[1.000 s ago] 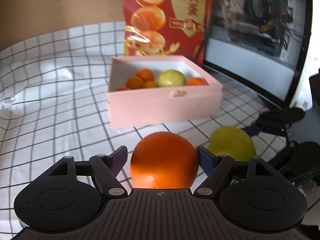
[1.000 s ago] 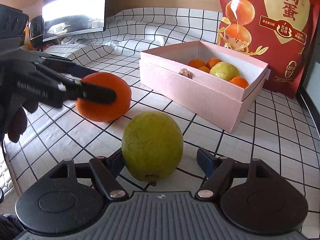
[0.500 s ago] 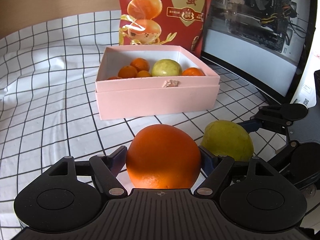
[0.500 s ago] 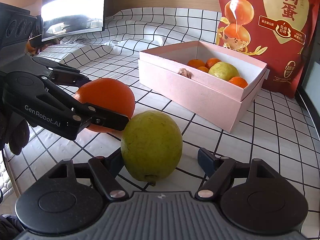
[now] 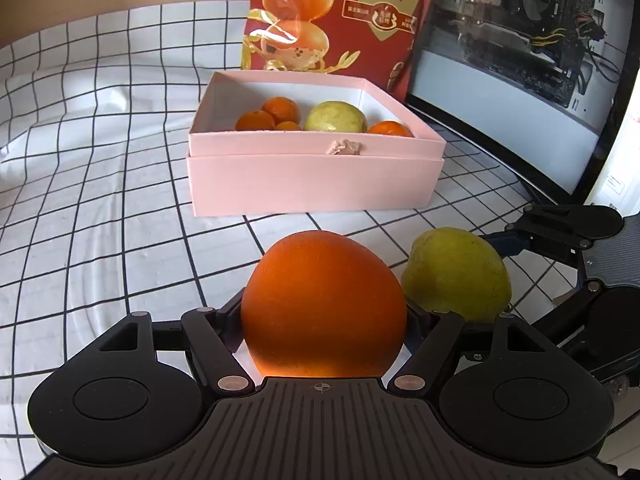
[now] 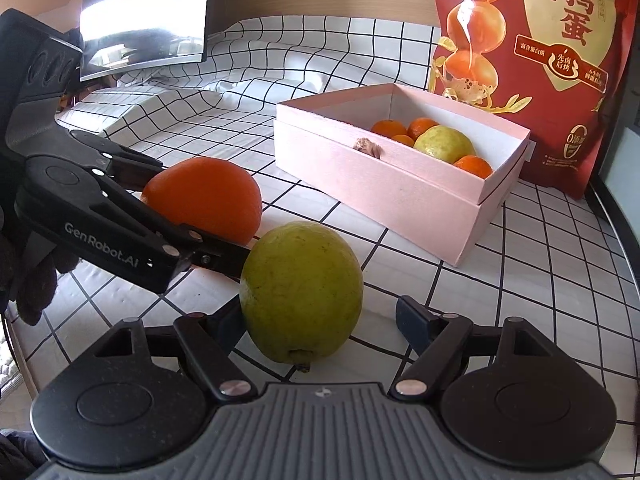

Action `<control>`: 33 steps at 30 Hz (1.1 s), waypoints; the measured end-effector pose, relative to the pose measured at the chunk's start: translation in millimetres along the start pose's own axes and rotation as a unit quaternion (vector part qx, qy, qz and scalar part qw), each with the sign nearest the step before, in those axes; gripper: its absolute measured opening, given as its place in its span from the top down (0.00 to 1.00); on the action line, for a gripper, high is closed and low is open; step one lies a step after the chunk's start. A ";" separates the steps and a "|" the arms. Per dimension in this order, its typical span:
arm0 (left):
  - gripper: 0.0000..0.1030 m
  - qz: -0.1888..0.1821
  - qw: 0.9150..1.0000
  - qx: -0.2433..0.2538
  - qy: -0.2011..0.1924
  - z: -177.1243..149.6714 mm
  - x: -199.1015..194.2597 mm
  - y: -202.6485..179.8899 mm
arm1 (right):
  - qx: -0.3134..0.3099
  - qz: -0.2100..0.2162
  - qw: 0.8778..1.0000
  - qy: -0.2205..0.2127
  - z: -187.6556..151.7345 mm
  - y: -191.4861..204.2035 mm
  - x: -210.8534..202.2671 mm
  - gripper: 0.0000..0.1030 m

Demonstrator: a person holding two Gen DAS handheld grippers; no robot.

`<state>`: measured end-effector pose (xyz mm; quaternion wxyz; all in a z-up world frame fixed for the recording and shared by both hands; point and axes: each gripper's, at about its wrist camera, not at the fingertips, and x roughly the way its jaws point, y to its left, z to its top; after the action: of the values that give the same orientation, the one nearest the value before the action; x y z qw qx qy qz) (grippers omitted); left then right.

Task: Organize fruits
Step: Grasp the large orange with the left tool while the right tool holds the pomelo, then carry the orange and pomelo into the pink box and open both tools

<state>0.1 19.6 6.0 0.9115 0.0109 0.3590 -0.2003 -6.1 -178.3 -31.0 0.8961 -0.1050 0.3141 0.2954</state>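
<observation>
- Both grippers point forward and downward over a checked cloth (image 5: 100, 208), side by side and close together; a dark gloved hand (image 6: 28, 280) carries the left one.
- Box (image 5: 312, 184): pink, open-topped, on the cloth beyond both grippers. It holds four small oranges (image 5: 280, 109) and one yellow-green fruit (image 5: 335, 117), all gathered toward the near wall.
- A red snack bag (image 5: 340, 12) stands upright just behind the box.
- Left gripper (image 5: 324, 316): jaws closing from near their widest, with the large orange (image 5: 324, 304) between them. Each finger sits at or against a side of the orange; the contact points are hidden behind the fruit, so a firm grip cannot be confirmed. In the right wrist view the near finger (image 6: 216, 258) lies along the orange's lower side, and the orange appears low over the cloth.
- Right gripper (image 6: 316, 320): jaws wide apart around the guava (image 6: 302, 292), which rests on the cloth. The left finger is close against the fruit; the right finger (image 6: 416, 326) stands clear, with cloth showing in the gap. Nothing is gripped.
- Orange and guava lie just beside each other, in front of the box.
</observation>
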 end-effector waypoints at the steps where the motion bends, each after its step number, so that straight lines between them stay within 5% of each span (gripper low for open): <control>1: 0.24 0.001 1.000 -0.001 -0.001 -0.2 -0.1 -0.3 | -0.001 -0.001 1.000 0.000 0.1 0.5 0.0 0.23; 7: 0.23 -0.002 1.000 -0.008 -0.005 -0.1 0.4 0.5 | 0.001 0.003 1.000 0.000 1.6 1.7 1.4 0.24; 12: 0.22 -0.008 1.000 -0.009 -0.013 -3.4 -0.9 0.8 | -0.004 0.022 1.000 -0.008 0.8 5.7 -2.1 0.44; 23: 0.25 -0.025 0.997 -0.071 -0.005 -0.5 -6.8 10.6 | 0.019 -0.005 1.000 0.001 -2.3 -6.3 -8.5 0.45; 33: 0.25 -0.013 0.997 -0.071 -0.019 -1.7 -6.6 7.0 | 0.031 -0.030 0.999 0.002 -4.1 -12.8 -11.8 0.45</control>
<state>-2.8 28.7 8.2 0.9141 -0.0626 0.3549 -0.1861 -7.9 -195.6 -26.8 0.9070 -0.0868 0.3214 0.2580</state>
